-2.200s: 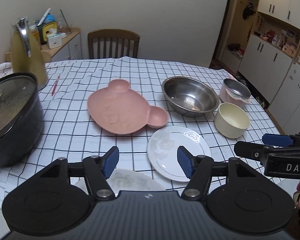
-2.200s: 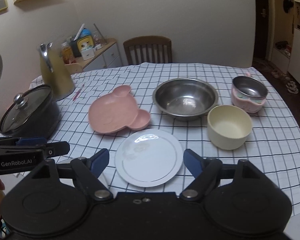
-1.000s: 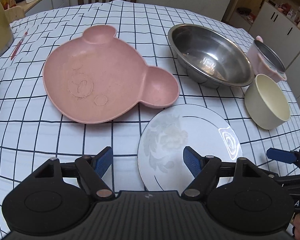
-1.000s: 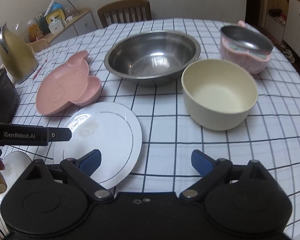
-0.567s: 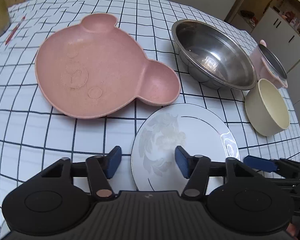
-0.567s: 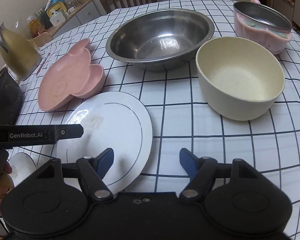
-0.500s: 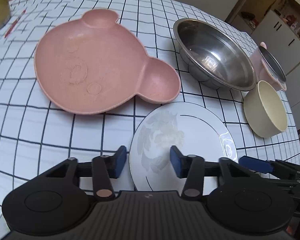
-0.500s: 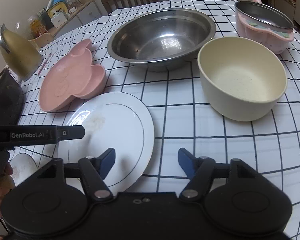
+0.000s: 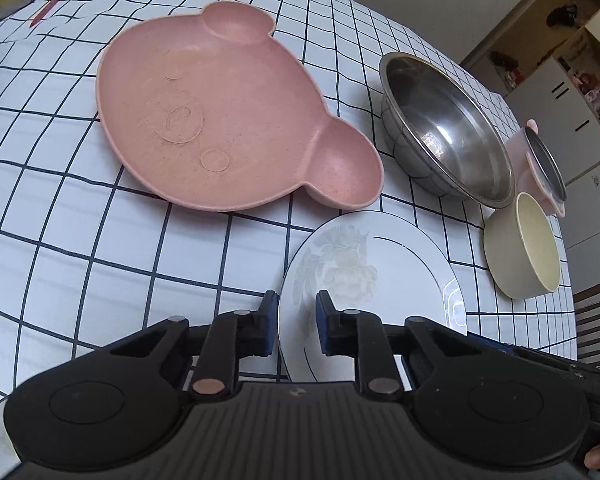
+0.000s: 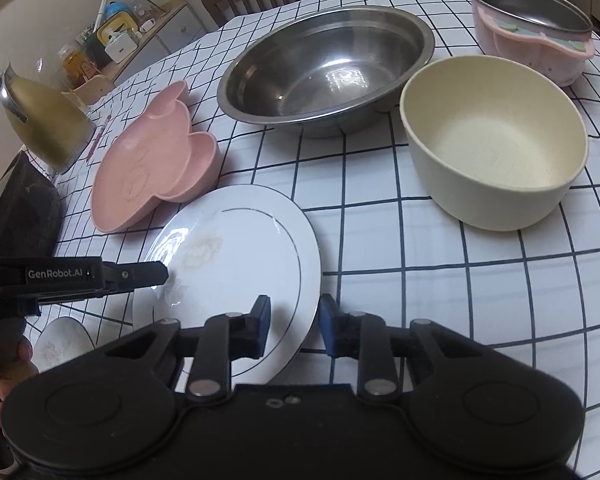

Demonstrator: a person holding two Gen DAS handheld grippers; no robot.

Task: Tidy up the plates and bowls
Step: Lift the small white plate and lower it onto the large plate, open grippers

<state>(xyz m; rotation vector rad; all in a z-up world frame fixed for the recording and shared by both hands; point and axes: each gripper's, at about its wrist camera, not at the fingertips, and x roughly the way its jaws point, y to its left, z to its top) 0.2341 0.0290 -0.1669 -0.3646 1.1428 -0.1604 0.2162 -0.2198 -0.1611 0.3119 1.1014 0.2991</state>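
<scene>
The round white china plate with a thin dark ring and a faint flower print [image 9: 374,276] lies flat on the bench [image 9: 100,264], which wears a white cloth checked in dark lines, near its front edge. The left gripper [image 9: 297,322] has its jaws astride the plate's left rim; they have just been closing to a narrow gap, and whether the pads press the rim I cannot tell. The right gripper [image 10: 293,326] straddles the right rim likewise, jaws just narrowed, contact unclear. Just behind the plate lies a pink bear-shaped divided plastic plate [image 9: 220,120]. Farther right stand a wide stainless steel bowl [image 10: 328,68], a cream round bowl [image 10: 496,148] and a pink steel-lined bowl [image 10: 536,28].
</scene>
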